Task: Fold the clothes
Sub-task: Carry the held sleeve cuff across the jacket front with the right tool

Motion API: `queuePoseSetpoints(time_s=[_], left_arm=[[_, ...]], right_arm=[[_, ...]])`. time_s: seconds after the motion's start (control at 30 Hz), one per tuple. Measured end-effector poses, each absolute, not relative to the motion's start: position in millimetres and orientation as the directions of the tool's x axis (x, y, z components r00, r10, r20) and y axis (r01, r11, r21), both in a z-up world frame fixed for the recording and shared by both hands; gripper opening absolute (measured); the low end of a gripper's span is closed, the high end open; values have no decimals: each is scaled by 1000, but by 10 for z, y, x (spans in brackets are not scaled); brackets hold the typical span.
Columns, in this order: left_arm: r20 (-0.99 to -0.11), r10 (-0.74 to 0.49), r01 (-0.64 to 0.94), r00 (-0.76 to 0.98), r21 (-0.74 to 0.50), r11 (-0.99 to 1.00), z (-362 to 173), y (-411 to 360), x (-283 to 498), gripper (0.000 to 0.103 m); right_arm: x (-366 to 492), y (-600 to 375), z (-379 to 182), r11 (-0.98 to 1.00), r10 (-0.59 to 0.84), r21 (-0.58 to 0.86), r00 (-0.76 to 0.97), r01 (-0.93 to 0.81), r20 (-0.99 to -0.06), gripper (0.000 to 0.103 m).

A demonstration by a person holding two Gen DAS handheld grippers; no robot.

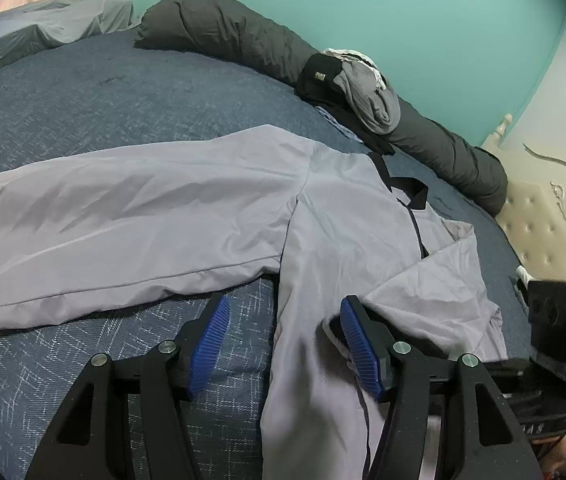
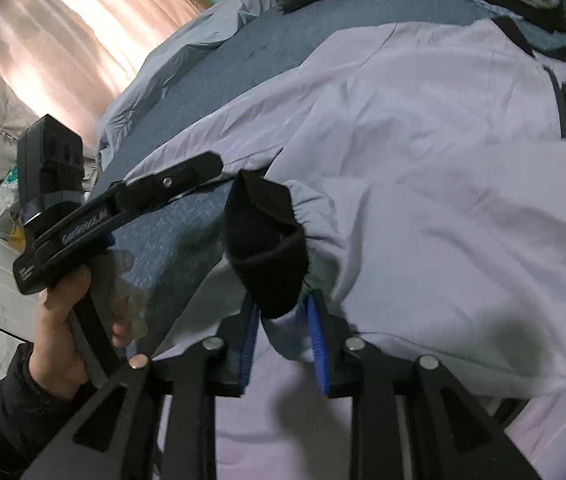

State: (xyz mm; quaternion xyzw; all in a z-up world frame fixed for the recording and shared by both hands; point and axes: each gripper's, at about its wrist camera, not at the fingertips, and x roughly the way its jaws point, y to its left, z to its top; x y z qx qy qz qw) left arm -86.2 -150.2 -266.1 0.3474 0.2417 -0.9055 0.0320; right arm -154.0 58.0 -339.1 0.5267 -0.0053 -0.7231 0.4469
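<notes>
Grey jacket (image 1: 347,216) lies face-up on the bed (image 1: 83,104). One sleeve (image 2: 403,232) is folded across its chest; the other sleeve and body remain. Right tool (image 2: 283,344) loosely straddles the black cuff (image 2: 267,236), jaws parted; left tool (image 1: 283,340) released beside the jacket's side edge.

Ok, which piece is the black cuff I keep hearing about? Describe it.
Start at the blue patterned bed cover, then the pale lilac jacket spread over it. The black ribbed cuff ends its folded-in sleeve, just above the right gripper: the only dark, bunched knit there.
</notes>
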Motion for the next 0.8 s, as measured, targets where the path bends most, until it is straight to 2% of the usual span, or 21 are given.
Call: queuePoseSetpoints(time_s=[0.03,0.1,0.27,0.47,0.63,0.8], left_arm=[[-644,109,226,-757,-415,-881,-2658,-1506,-857,62],[-642,107,226,-759,-414,-882,-2652,-1513,-848,62],[-635,106,213,-765,-405,-889,-2613,-1497,-846,63],[-648,154,167,-746,-406,-898,-2635,-1349,-906,63],[-651,214,85,-728,-395,-915,-2596,-1086,-957,63],[-755,213,36,-620,-298,-954,-2805,-783,-1008,63]], right_arm=[[-1525,607,-3373,-599,-657,482,-48,639,-752,37],[-1496,661,-3335,-596,-668,491,-54,636,-742,45],[-1603,1134,-3029,-624,-721,533,-158,572,-674,46],[-1956,1818,-2974,-838,-518,371,-373,400,-769,46],[-2043,1986,-3229,-883,-445,327,-379,336,-811,46],[-1904,1810,-3405,-883,-408,279,-322,377,-854,46]])
